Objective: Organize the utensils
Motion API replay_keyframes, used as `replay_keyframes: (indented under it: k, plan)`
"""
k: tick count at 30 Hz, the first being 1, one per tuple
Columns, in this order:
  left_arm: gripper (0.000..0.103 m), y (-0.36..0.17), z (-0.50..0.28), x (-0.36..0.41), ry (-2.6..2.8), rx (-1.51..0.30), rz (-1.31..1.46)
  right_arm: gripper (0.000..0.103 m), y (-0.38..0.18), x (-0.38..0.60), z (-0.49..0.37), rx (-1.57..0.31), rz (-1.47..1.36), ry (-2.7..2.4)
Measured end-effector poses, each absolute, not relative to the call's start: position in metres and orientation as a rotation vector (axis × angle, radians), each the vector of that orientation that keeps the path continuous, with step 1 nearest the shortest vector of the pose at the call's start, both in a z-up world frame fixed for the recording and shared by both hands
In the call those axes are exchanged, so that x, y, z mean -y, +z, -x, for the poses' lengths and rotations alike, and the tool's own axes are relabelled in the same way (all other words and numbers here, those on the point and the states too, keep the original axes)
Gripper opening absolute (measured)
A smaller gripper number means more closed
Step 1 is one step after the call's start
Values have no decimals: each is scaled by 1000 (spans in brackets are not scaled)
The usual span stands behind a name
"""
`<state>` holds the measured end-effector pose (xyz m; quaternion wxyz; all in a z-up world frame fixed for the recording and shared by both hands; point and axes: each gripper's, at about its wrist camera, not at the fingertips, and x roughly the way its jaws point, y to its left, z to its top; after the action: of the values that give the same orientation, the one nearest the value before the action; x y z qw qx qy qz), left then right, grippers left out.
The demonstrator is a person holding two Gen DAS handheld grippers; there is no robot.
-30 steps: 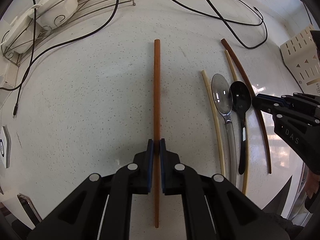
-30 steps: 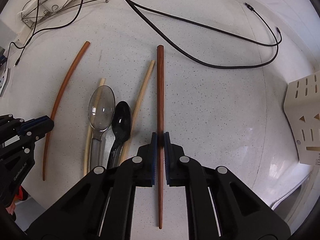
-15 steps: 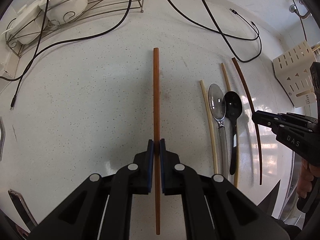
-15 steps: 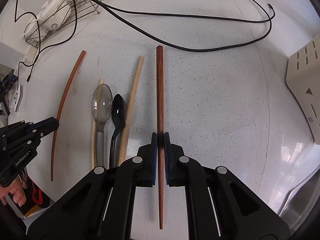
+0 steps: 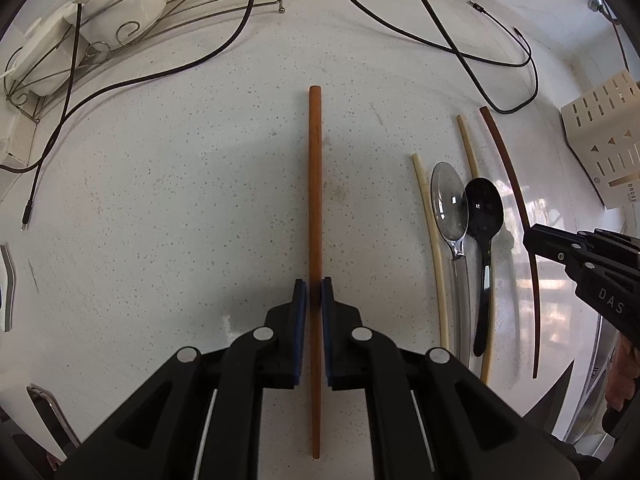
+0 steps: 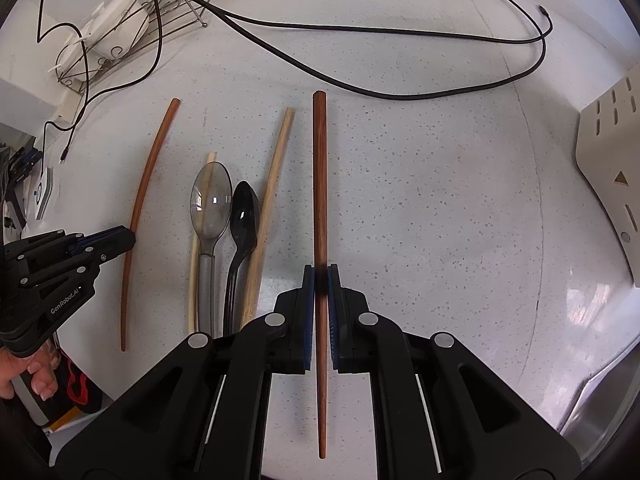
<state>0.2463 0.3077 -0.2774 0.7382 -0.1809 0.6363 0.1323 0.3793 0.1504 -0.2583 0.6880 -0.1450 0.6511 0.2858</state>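
Observation:
My left gripper (image 5: 314,284) points straight down over an orange-brown chopstick (image 5: 315,184). Its jaws are opening, and the stick runs between the pads with a thin gap on each side. In the right wrist view that stick (image 6: 148,200) lies on the white counter beside the left gripper (image 6: 130,238). My right gripper (image 6: 320,270) is shut on a dark red-brown chopstick (image 6: 319,184). From the left wrist view the right gripper (image 5: 528,236) is at the far right on that dark stick (image 5: 505,160). Between both lie a clear spoon (image 6: 211,196), a black spoon (image 6: 244,212) and two pale chopsticks (image 6: 276,164).
Black cables (image 6: 400,96) loop across the back of the speckled counter. A wire rack (image 5: 168,28) with white dishes stands at the back left. A cream slotted utensil holder (image 5: 604,148) is at the right. A sink rim (image 6: 600,400) shows at the lower right.
The left pads have parted slightly from the orange-brown chopstick. The right gripper and its dark chopstick have shifted a little to the right of the spoons and turned.

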Motion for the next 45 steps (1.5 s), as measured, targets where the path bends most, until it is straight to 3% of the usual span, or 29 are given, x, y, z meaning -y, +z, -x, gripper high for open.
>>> replay_keyframes:
  k: [3, 4, 14, 17, 18, 19, 35, 45]
  plan:
    - [29, -275, -253, -308, 310, -1391, 369, 6, -259, -151, -379, -1458, 319, 643]
    - [31, -275, -255, -309, 315, -1395, 357, 6, -258, -148, -379, -1458, 318, 644]
    - [33, -285, -289, -300, 315, -1454, 268, 6, -254, -144, -379, -1450, 297, 655]
    - [24, -285, -294, -295, 299, -1477, 265, 6, -253, -142, -380, -1448, 292, 655]
    - [11, -285, -295, -294, 292, -1489, 252, 6, -252, -142, -380, -1448, 291, 655]
    - [7, -285, -296, -293, 293, -1499, 237, 6, -252, -142, -380, -1447, 289, 656]
    - [6, -247, -277, -276, 264, -1377, 268, 6, -231, -116, -383, -1378, 170, 674]
    - [6, -191, -257, -272, 228, -1135, 325, 6, -195, -92, -385, -1276, 82, 659]
